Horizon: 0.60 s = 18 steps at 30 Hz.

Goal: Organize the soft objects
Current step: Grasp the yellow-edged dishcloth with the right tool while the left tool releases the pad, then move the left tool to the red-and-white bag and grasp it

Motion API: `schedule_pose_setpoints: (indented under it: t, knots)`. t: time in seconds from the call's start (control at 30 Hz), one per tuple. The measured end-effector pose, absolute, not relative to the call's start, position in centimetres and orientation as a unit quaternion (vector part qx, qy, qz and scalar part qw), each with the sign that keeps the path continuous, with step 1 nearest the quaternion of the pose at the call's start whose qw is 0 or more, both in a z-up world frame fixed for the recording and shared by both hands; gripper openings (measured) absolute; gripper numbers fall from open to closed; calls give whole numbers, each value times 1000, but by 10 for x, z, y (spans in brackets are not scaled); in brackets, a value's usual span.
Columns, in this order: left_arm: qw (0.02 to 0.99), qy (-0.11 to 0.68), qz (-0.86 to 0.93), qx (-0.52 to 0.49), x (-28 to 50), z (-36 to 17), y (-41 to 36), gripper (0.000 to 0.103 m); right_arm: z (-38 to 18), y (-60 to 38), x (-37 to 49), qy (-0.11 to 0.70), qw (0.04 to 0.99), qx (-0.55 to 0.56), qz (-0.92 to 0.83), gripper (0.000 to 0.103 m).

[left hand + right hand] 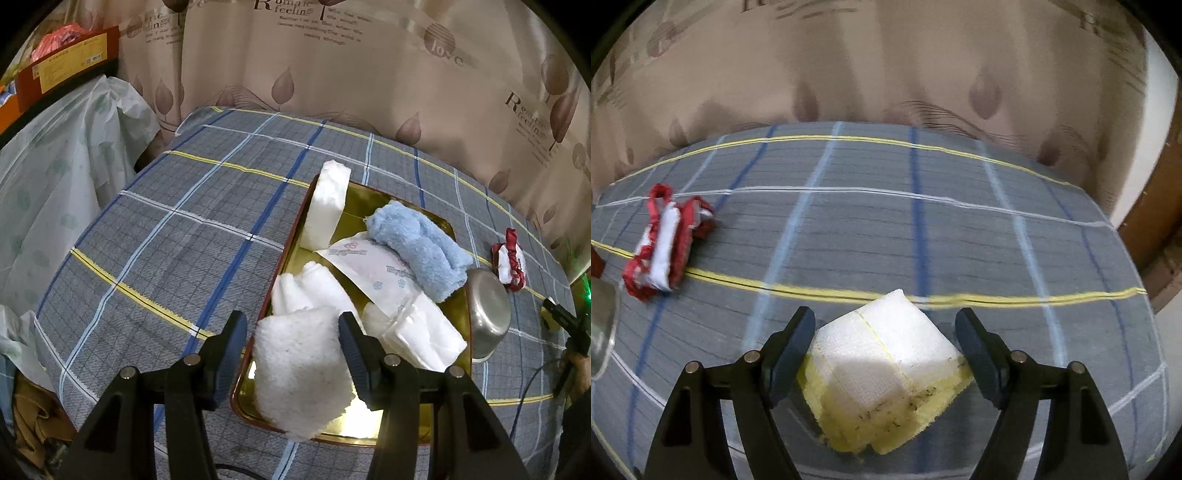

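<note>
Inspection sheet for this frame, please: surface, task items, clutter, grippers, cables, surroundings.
Surface: plaid cloth covering the table.
Job's things: gold tray holds white sponge, blue towel, tissue packs, white cloths; red-white cloth and yellow-white cloth lie on the plaid.
Clutter: steel bowl tilted at the tray's edge.
Grippers: left gripper around fluffy white cloth; right gripper open, straddling the yellow-white cloth.
Cables: dark cable.
Surroundings: printed curtain, plastic sheet.
</note>
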<state>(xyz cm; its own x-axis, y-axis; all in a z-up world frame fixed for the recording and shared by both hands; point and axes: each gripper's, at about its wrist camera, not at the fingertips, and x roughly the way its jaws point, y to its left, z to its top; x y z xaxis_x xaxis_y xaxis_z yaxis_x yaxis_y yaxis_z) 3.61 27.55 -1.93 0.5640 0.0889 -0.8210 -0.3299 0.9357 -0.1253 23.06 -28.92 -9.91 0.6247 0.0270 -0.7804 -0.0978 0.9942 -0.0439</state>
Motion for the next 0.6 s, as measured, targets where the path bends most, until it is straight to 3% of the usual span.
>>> schedule_pose_setpoints:
  t: [0.17,0.6]
  knots:
    - [877,451,114,-122,38,-14,264,53,-102,-327,231,428,902,-48,6,68]
    - [888,454,26,-74,68,10,179,53,-112,-357,241,446,895,-2,9,73]
